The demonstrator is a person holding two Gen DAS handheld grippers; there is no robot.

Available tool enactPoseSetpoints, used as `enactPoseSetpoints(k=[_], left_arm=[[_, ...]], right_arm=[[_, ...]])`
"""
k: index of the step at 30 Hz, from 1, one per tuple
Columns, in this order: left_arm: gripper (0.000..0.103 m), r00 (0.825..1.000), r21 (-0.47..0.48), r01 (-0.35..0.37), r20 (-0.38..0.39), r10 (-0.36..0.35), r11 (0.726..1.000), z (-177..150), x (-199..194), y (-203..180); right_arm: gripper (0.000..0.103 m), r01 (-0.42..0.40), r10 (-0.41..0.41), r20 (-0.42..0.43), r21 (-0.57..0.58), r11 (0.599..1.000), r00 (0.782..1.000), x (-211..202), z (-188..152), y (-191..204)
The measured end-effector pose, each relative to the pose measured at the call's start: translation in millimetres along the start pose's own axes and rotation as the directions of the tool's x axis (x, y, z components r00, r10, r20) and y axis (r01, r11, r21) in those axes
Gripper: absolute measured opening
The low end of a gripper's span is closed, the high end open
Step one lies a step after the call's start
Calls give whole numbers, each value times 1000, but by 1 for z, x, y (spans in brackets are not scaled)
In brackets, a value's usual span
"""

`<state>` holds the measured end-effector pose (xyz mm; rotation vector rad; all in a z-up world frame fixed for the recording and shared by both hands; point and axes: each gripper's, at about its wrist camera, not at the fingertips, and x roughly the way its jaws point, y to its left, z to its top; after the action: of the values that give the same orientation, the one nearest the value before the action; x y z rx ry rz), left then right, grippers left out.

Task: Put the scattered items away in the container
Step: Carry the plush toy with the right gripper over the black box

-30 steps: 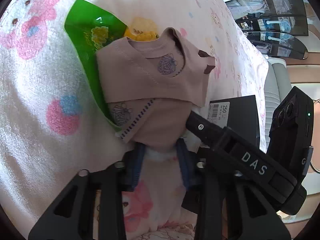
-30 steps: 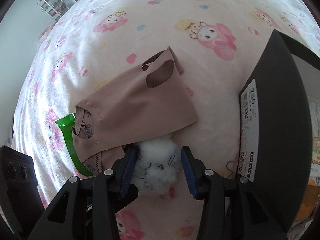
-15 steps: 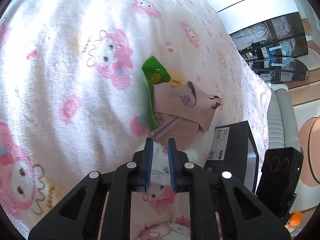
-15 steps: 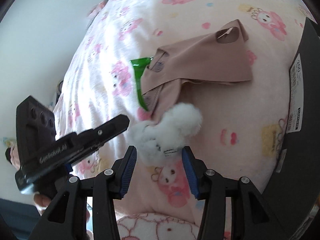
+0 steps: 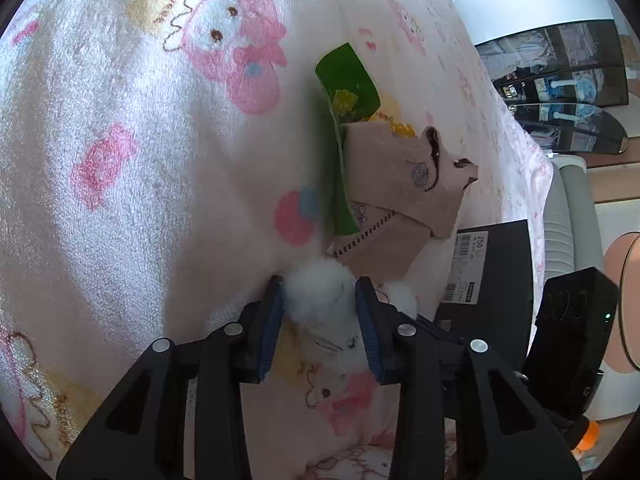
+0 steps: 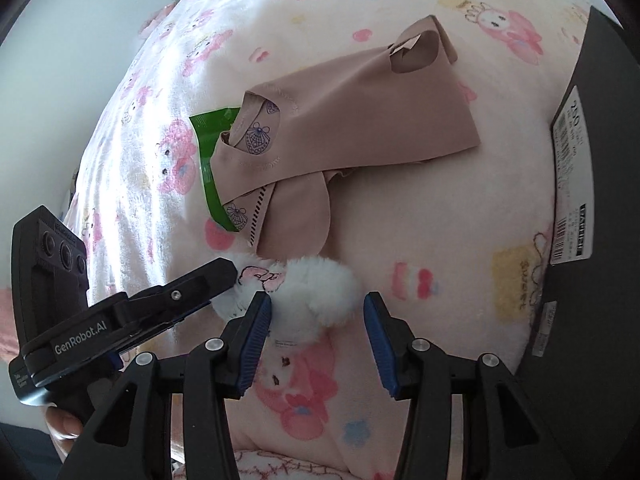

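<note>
A white fluffy plush toy (image 5: 320,292) (image 6: 320,292) lies on the pink cartoon blanket. My left gripper (image 5: 319,282) straddles one fluffy ball of it. Its jaws are opening, and the fluff only brushes the blue pads. My right gripper (image 6: 317,298) stands open around the other ball, with a gap on the right side. One left finger (image 6: 200,284) shows beside the plush in the right wrist view. Just beyond lies a beige garment (image 5: 400,184) (image 6: 340,120) over a green packet (image 5: 348,76) (image 6: 208,160). The black container (image 5: 500,264) (image 6: 600,160) stands to the right.
The blanket (image 5: 160,160) covers a soft bed that falls away at the edges. A white barcode label (image 6: 572,184) is stuck on the container's wall. Dark shelves (image 5: 560,92) and a grey seat stand past the bed. A hand (image 6: 60,428) holds the left gripper.
Both views pulled back from the garment and swung sideways. The left jaws narrowed on the plush, then widened again. The right jaws stayed wide around the plush.
</note>
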<state>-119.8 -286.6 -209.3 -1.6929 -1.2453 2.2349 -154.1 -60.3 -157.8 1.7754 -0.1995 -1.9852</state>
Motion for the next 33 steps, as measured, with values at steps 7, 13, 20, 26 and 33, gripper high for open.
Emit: enactPoseSetpoints(k=[7, 13, 20, 26, 33], left_arm=[[31, 998, 50, 31, 46, -34, 998, -19, -31, -17], [31, 991, 120, 73, 102, -86, 990, -49, -74, -47], [30, 984, 205, 119, 104, -142, 971, -90, -91, -92], [30, 984, 263, 131, 82, -157, 956, -115, -82, -136], [30, 987, 326, 139, 34, -158, 935, -140, -62, -182]], right_arm=[[44, -11, 15, 49, -74, 997, 999, -30, -16, 10], [44, -24, 38, 152, -98, 995, 988, -84, -45, 17], [44, -20, 43, 258, -89, 996, 965, -118, -74, 23], [44, 5, 8, 328, -37, 999, 945, -145, -94, -6], [44, -3, -5, 380, 22, 1000, 925, -180, -116, -49]])
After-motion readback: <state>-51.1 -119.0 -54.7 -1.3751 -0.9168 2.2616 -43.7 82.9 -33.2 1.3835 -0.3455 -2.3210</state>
